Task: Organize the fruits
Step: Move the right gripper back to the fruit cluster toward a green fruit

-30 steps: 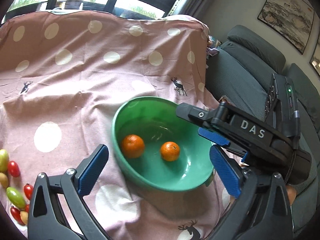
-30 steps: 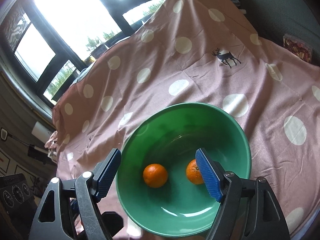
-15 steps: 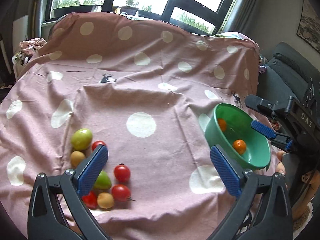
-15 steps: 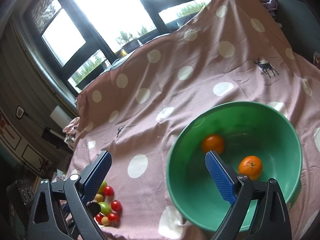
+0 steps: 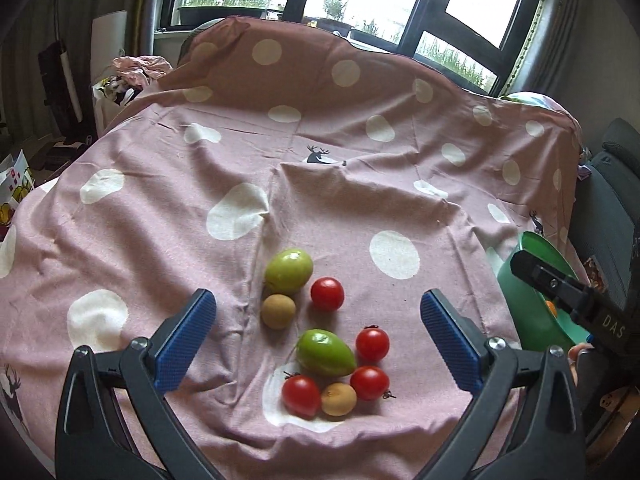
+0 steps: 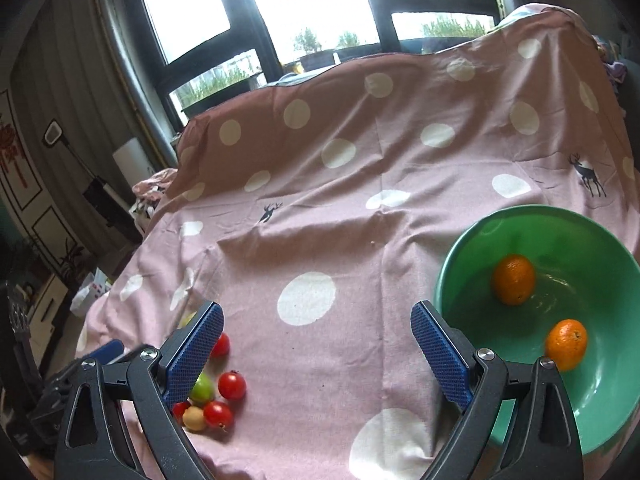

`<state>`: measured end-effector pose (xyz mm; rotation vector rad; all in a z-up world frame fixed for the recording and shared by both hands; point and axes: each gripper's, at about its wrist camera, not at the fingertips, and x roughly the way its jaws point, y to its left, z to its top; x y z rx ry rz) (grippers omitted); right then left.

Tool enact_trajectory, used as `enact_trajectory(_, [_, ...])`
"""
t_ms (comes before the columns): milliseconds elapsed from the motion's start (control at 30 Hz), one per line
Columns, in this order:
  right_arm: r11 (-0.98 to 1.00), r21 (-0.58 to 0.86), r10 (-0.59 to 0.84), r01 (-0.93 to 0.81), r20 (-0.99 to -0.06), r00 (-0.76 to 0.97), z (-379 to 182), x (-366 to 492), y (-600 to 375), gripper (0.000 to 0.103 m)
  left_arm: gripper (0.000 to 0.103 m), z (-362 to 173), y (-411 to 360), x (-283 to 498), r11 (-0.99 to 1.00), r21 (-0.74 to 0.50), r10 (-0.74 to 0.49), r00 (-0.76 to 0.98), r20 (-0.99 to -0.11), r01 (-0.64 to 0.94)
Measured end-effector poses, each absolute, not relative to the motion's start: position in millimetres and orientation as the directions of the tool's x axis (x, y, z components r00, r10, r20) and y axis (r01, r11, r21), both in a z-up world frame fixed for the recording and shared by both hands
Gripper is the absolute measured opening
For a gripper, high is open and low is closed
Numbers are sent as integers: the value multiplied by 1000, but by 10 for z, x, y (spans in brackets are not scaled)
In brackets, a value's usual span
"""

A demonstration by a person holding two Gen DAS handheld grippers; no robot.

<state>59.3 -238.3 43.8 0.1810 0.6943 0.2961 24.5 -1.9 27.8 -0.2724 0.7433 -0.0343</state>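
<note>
Fruit cluster (image 5: 320,328) lies on pink cloth (image 5: 360,184) just ahead of left gripper (image 5: 320,340), jaws apart, empty. Right gripper (image 6: 316,352) jaws spread, empty, recently widening; green bowl (image 6: 472,248) beside right jaw. Advice: straddle one tomato (image 5: 327,293), lower squarely, close gently.

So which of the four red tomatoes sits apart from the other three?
The red tomato beside the upper green fruit; the other three cluster round the lower green fruit, nearer the camera.

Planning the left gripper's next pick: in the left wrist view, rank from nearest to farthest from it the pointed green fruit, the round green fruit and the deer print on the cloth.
1. Pointed green fruit, in the cluster between the fingers.
2. Round green fruit, behind it, slightly left.
3. Deer print, far up the cloth.
</note>
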Motion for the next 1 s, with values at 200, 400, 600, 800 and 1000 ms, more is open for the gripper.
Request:
enact_trajectory(200, [933,288,358,-218,-666,654,256,675,-2239,95,102,291,226,243,946,-301,-119,735,-667,-120])
enact_trajectory(400, [930,245,366,-273,-669,647,306,571,-2061,95,102,334,419,209,934,-315,-91,741,-666,-169])
enact_trajectory(600, [842,361,528,-401,-703,476,224,570,-1696,77,102,343,617,199,902,-376,-105,737,-668,-212])
enact_trajectory(800, [806,387,541,-448,-789,291,-6,662,-1254,43,101,367,724,184,889,-388,-87,741,-666,-244])
enact_trajectory(1000, [794,406,543,-454,-808,228,-79,727,-1094,43,101,354,763,197,877,-417,-114,738,-666,-240])
